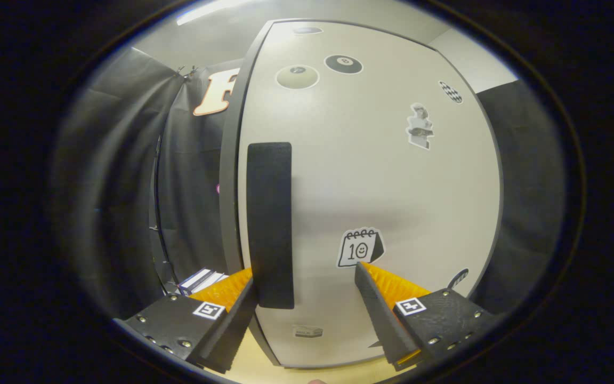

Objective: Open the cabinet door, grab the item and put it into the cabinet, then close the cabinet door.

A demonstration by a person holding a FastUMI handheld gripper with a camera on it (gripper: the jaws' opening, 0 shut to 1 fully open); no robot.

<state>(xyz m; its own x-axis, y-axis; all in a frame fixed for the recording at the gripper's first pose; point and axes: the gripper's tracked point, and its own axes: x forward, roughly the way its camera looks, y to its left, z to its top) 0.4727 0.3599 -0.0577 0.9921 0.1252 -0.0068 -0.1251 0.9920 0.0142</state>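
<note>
Hand-held gripper (pixel 307 280): fingers spread wide, nothing clamped; lower end of the handle sits in the gap, close to the left finger.
Cabinet door (pixel 392 186): pale, closed, facing the fingers straight on at 12 o'clock.
Handle (pixel 269 224): dark vertical bar near the door's left edge, about 11 o'clock from the fingertips.
Calendar sticker (pixel 359 248): just above the right fingertip, 1 o'clock.
Boxed item (pixel 200 280): at 9 o'clock beyond the left finger, left of the cabinet.
Tabletop (pixel 253 368): light wood under the cabinet.
</note>
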